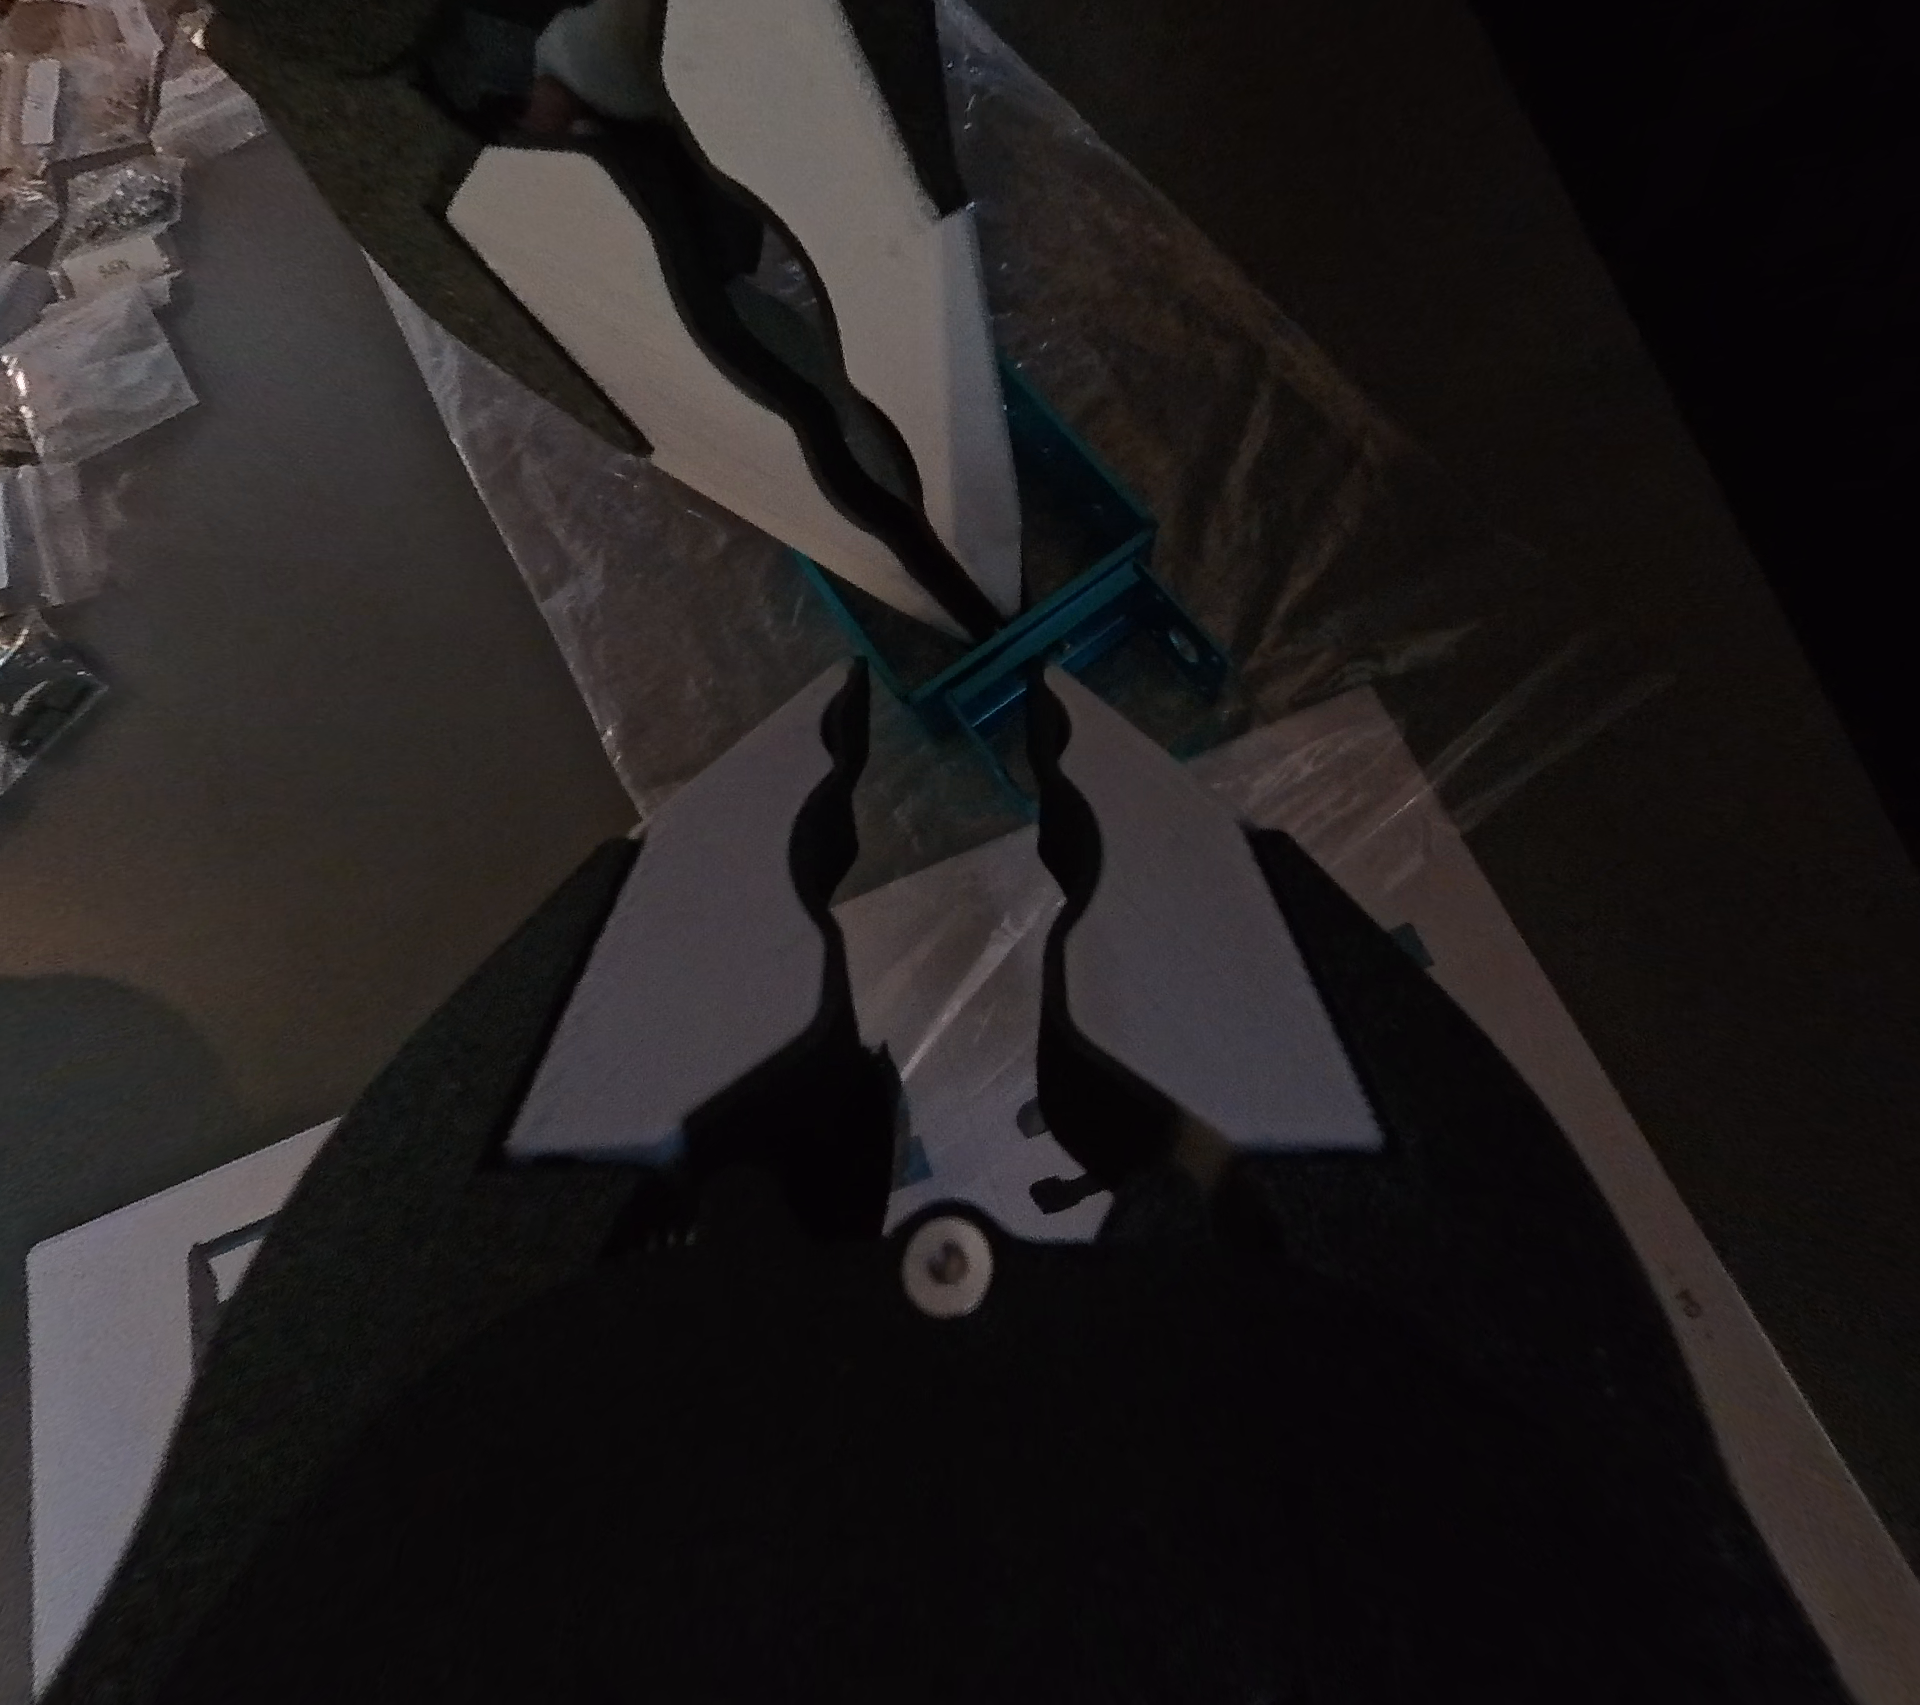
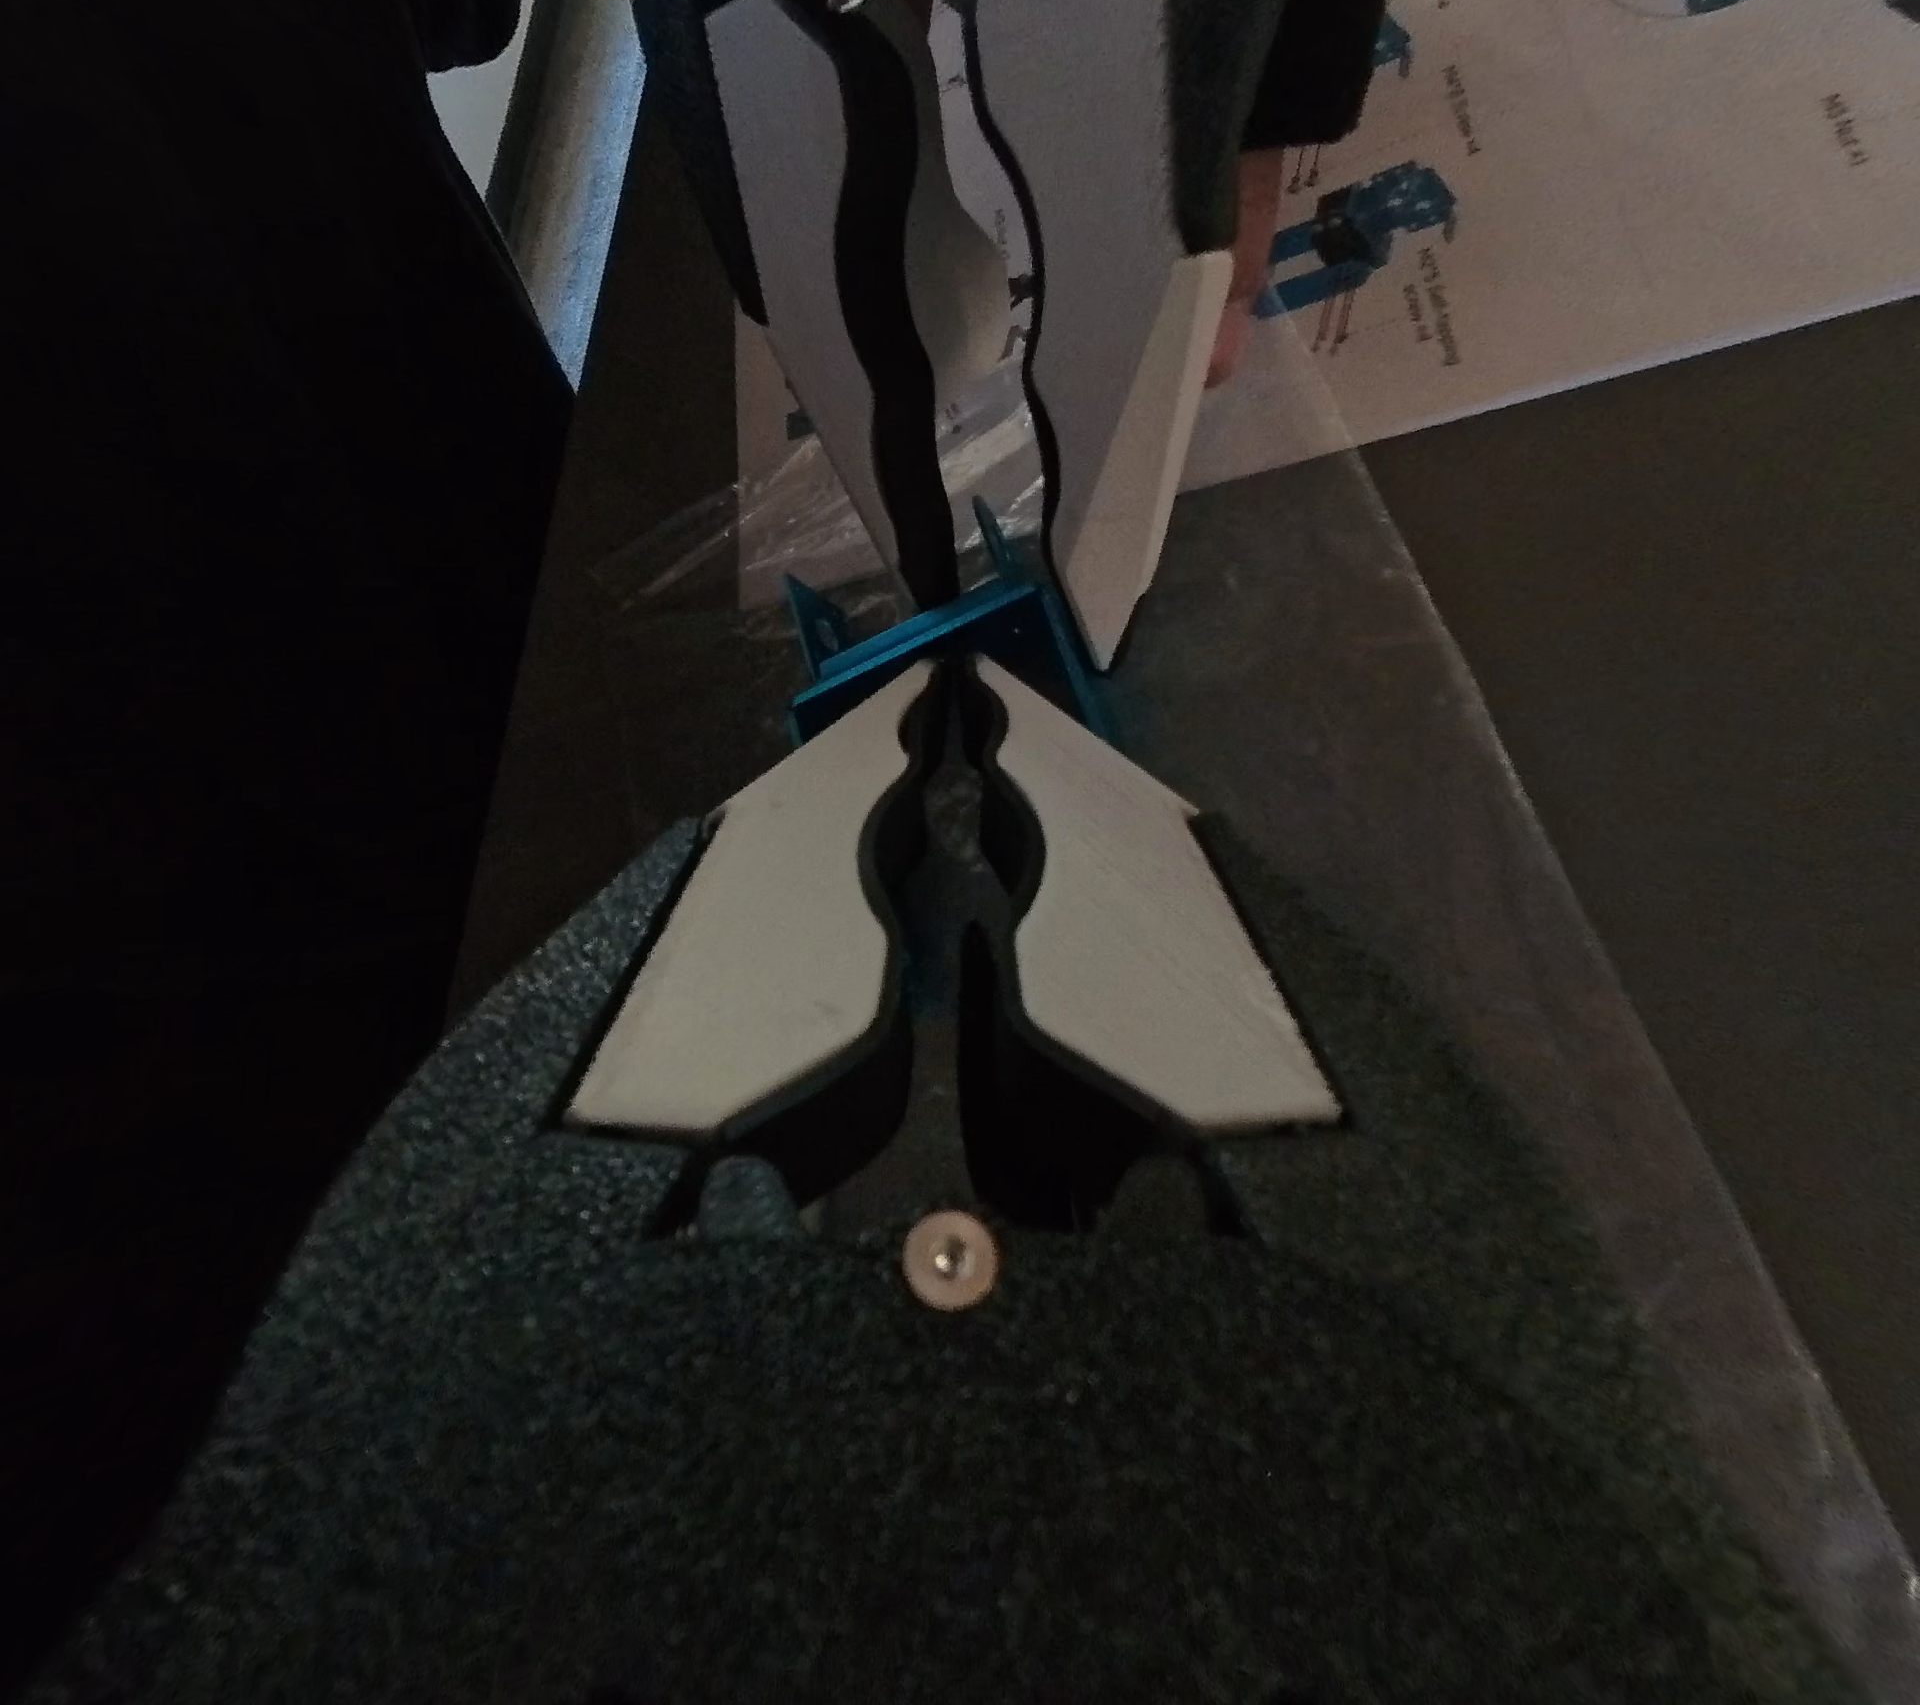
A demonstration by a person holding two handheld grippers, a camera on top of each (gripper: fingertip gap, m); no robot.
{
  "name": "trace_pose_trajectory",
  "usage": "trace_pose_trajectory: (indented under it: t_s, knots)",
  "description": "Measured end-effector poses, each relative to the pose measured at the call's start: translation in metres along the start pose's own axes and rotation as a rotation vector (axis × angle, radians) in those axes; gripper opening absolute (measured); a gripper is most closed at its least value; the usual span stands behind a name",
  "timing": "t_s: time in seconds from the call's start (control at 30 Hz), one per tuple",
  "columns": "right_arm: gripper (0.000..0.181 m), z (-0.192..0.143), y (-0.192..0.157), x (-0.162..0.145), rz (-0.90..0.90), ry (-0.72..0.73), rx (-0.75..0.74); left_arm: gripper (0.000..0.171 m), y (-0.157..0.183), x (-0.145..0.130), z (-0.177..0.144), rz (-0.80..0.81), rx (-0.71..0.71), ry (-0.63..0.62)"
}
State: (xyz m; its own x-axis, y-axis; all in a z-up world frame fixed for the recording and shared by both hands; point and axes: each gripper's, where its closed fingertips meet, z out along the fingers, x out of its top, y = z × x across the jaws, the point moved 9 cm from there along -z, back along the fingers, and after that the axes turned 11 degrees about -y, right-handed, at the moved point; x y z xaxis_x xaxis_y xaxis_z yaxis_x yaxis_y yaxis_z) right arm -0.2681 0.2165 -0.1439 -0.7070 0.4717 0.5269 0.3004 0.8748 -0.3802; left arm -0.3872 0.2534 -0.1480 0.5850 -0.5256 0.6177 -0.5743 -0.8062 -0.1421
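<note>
In the left wrist view, my left gripper (image 1: 951,679) had its fingers spread around the near wall of the teal anodised metal U-shaped bracket (image 1: 1049,647), which lay on crinkled clear plastic wrap (image 1: 1299,512) on the dark desk (image 1: 312,616). My right gripper (image 1: 977,616) met it from opposite, fingers nearly together.

In the right wrist view, my right fingers seemed to pinch the bracket's edge (image 2: 914,627). I judged such a thin pinch could slip, or the wrap could slide, if the two pulled unevenly.

My two wrist cams face each other close over the bench, sharing the blue bracket (image 1: 1039,658) beyond both fingers.
</note>
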Motion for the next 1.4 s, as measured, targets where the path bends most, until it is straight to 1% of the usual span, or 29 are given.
trace_pose_trajectory:
  t_s: [0.6, 0.77, 1.4]
  knots:
    - [0.004, -0.0014, 0.0007, -0.0014, 0.019, 0.011, 0.069, 0.028, 0.0013, 0.0007, 0.0011, 0.008, 0.004, -0.007]
    - [0.004, 0.0011, 0.0011, -0.003, 0.015, -0.009, 0.053, 0.028, 0.0014, 0.0006, 0.0011, 0.008, 0.003, -0.008]
    - [0.003, 0.0026, -0.0002, -0.002, 0.007, -0.008, 0.029, 0.028, 0.002, 0.0008, 0.0014, 0.01, 0.002, -0.009]
